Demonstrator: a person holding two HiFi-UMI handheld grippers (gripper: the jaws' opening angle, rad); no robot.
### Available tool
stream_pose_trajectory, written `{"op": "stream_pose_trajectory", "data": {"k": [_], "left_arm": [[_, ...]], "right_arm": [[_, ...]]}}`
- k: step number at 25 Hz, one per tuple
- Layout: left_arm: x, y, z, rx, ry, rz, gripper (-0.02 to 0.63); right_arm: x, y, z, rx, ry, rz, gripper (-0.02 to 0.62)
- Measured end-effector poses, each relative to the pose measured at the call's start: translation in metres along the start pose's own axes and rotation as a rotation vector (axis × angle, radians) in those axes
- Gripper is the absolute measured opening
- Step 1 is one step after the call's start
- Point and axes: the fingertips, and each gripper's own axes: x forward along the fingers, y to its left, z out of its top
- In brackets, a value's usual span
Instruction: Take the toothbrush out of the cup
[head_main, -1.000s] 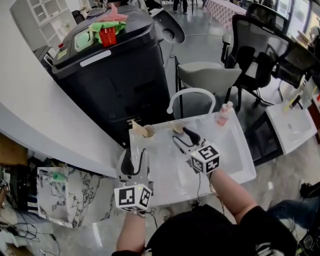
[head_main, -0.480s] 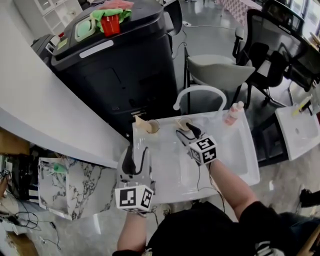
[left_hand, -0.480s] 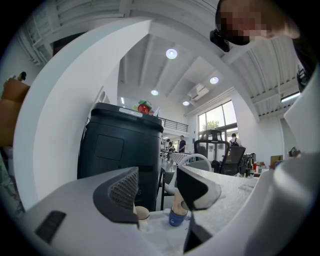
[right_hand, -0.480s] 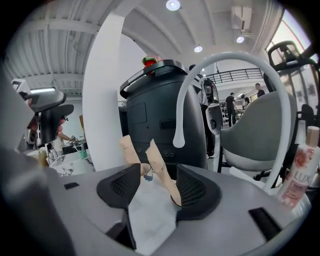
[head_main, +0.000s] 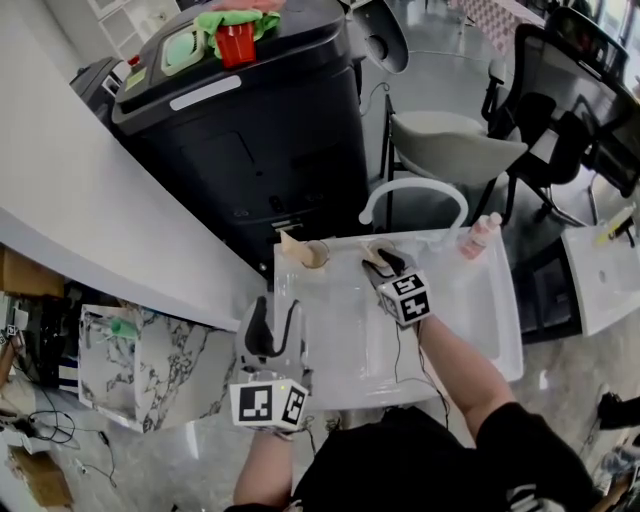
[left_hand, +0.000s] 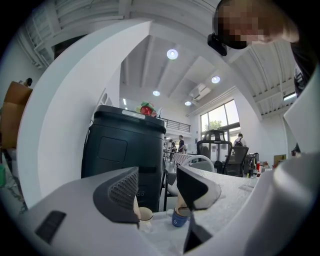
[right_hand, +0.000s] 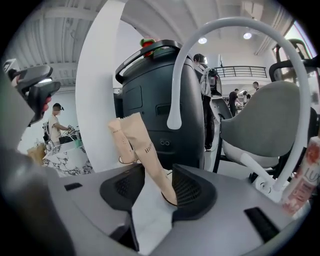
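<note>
At far edge of table (head_main: 445, 335), may tip the cup (left_hand: 180, 219) or lose the leaning paper-wrapped toothbrush (right_hand: 145, 150) standing in it by pinching off-centre with right gripper (right_hand: 157, 182) (jaws just been closing, apart around it, not yet squeezing); no steadying from left gripper (left_hand: 159, 196), fingers apart, empty.

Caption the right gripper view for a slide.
Right tool, jaws just closing but not yet clamped, straddles a paper-wrapped toothbrush before the white faucet.

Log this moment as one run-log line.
right gripper: jaws just closing around wrapped toothbrush in cup, not clamped | left gripper: open, empty
</note>
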Motion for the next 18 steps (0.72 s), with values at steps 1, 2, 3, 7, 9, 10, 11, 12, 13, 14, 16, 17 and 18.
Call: {"op": "stream_pose_trajectory", "data": {"k": [1, 2, 3, 7, 9, 10, 11, 12, 13, 14, 16, 17, 18], "left_arm": [[-0.001, 0.001, 0.000, 0.000, 0.001, 0.003, 0.222], [-0.001, 0.001, 0.000, 0.000, 0.003, 0.007, 0.222], [-0.002, 0.002, 0.000, 0.001, 0.005, 0.009, 0.222], [-0.004, 0.006, 0.001, 0.003, 0.007, 0.016, 0.222], [-0.005, 0.007, 0.001, 0.004, 0.007, 0.018, 0.222], [-0.005, 0.008, 0.001, 0.005, 0.007, 0.018, 0.222], [-0.006, 0.008, 0.000, 0.005, 0.008, 0.017, 0.222], [-0.006, 0.009, 0.000, 0.005, 0.009, 0.015, 0.222], [-0.006, 0.009, 0.000, 0.005, 0.010, 0.014, 0.222], [-0.006, 0.009, 0.001, 0.004, 0.011, 0.012, 0.222], [-0.006, 0.009, 0.003, 0.002, 0.010, 0.006, 0.222], [-0.007, 0.009, 0.004, 0.001, 0.008, 0.003, 0.222], [-0.007, 0.009, 0.005, -0.001, 0.005, 0.001, 0.222]], "right_arm": [[0.002, -0.001, -0.001, -0.002, 0.003, -0.004, 0.160], [0.003, -0.003, -0.003, -0.003, 0.007, -0.009, 0.146], [0.003, -0.004, -0.004, -0.003, 0.011, -0.016, 0.130], [0.002, -0.011, -0.004, -0.016, 0.004, -0.057, 0.046], [0.001, -0.014, 0.000, -0.029, -0.015, -0.082, 0.034], [0.001, -0.015, 0.002, -0.036, -0.027, -0.090, 0.032], [0.000, -0.015, 0.005, -0.043, -0.038, -0.095, 0.031], [-0.002, -0.015, 0.008, -0.049, -0.048, -0.098, 0.031], [-0.003, -0.014, 0.012, -0.055, -0.057, -0.101, 0.031], [-0.005, -0.014, 0.016, -0.058, -0.064, -0.104, 0.029], [-0.010, -0.012, 0.022, -0.057, -0.073, -0.112, 0.029], [-0.013, -0.012, 0.026, -0.051, -0.078, -0.115, 0.029], [-0.016, -0.012, 0.028, -0.045, -0.084, -0.118, 0.029]]}}
